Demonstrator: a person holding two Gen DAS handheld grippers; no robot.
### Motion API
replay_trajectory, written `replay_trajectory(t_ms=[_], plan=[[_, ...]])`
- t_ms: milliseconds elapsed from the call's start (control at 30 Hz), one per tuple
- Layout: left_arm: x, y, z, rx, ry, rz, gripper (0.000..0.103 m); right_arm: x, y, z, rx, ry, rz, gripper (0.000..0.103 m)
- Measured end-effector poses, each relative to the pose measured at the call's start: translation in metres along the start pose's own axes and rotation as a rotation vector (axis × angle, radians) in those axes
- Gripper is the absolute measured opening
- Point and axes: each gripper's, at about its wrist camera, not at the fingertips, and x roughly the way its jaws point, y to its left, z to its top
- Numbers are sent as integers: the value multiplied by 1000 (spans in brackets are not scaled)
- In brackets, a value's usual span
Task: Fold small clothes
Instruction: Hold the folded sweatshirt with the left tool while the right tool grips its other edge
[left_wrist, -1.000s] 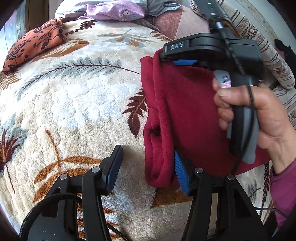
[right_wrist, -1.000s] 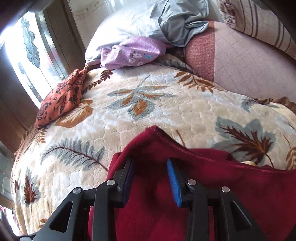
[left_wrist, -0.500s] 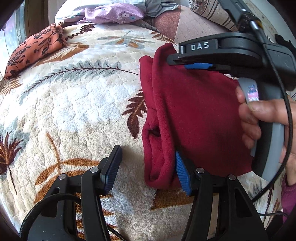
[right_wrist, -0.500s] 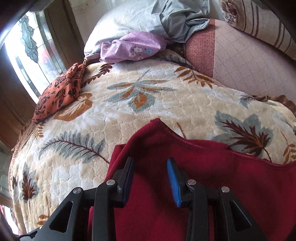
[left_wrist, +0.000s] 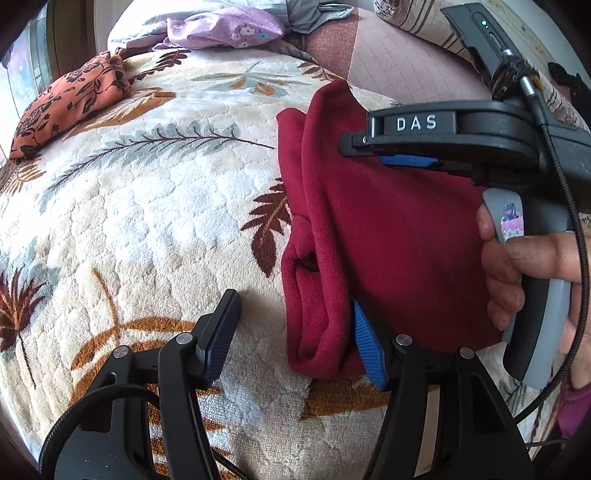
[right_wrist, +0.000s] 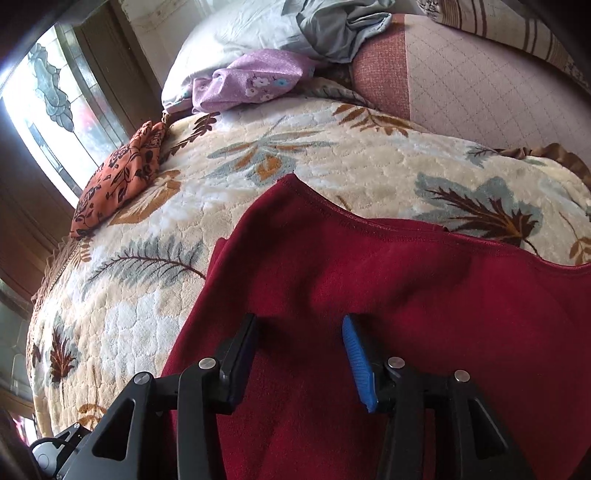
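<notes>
A dark red garment (left_wrist: 388, 236) lies folded on a leaf-patterned cream blanket (left_wrist: 155, 221). It also fills the lower half of the right wrist view (right_wrist: 369, 280). My left gripper (left_wrist: 295, 332) is open at the garment's near left corner, with the rolled edge between its fingers and its blue pad (left_wrist: 365, 347) against the cloth. My right gripper (right_wrist: 299, 354) is open just above the garment's top layer, holding nothing. It shows from the side in the left wrist view (left_wrist: 373, 151), held in a hand over the garment's far part.
An orange floral cloth (left_wrist: 70, 107) lies at the blanket's far left. A purple floral cloth (left_wrist: 221, 27) and grey bedding (right_wrist: 295, 29) lie at the back. A pink quilted cover (right_wrist: 461, 81) lies at the back right. A window (right_wrist: 48, 103) is on the left.
My right gripper has drawn back to the right across the garment, leaving the far corner uncovered. My left gripper has stayed at the near corner.
</notes>
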Motion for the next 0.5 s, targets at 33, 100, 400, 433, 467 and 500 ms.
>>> replay_trajectory(t_ms=[33, 100, 400, 433, 467, 500], plan=[[0, 1, 0, 0, 1, -2, 61, -2, 1, 2, 3, -2, 11, 45], [1, 1, 0, 1, 2, -4, 62, -8, 3, 7, 17, -16, 41, 45], [1, 3, 3, -8, 16, -23, 63, 21, 26, 26, 5, 63, 79, 72], [1, 5, 5, -16, 24, -40, 63, 22, 29, 26, -5, 56, 73, 76], [1, 10, 7, -31, 32, -63, 63, 25, 33, 28, -18, 60, 66, 78], [1, 16, 9, -52, 40, -92, 63, 27, 37, 29, -32, 70, 59, 84]])
